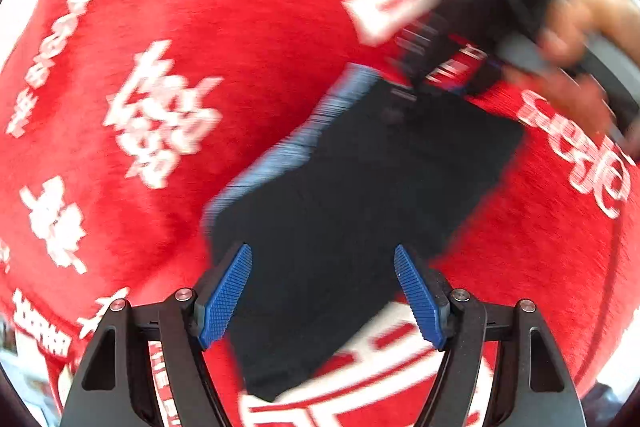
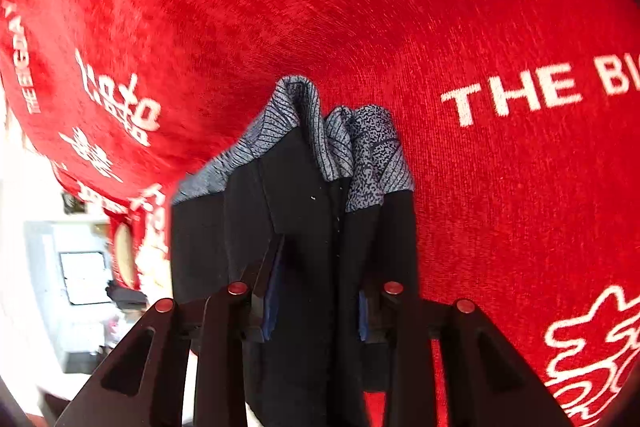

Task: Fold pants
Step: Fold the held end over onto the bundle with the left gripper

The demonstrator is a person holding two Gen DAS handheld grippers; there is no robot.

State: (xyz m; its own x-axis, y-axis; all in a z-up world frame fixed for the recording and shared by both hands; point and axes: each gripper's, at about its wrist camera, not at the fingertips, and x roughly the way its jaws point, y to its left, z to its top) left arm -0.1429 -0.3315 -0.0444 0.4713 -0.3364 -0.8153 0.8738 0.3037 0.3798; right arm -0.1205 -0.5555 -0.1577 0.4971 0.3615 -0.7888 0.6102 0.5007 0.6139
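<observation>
While left tool [image 1: 323, 291] gapes over black pants [image 1: 360, 187], right tool [image 2: 316, 291] grasps pants.

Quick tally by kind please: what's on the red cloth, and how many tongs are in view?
Pants: 1, black with a grey patterned edge
Red cloth with white print: 1
Tongs: 2, left tongs and right tongs
Total: 4

Black pants [image 2: 304, 219] with a band [image 2: 296, 115] of grey-blue, dark-lined and speckled. Red cloth [image 1: 224, 27] printed with white lettering. Black tongs [image 1: 323, 291] carry ribbed blue pads [image 1: 226, 297].
</observation>
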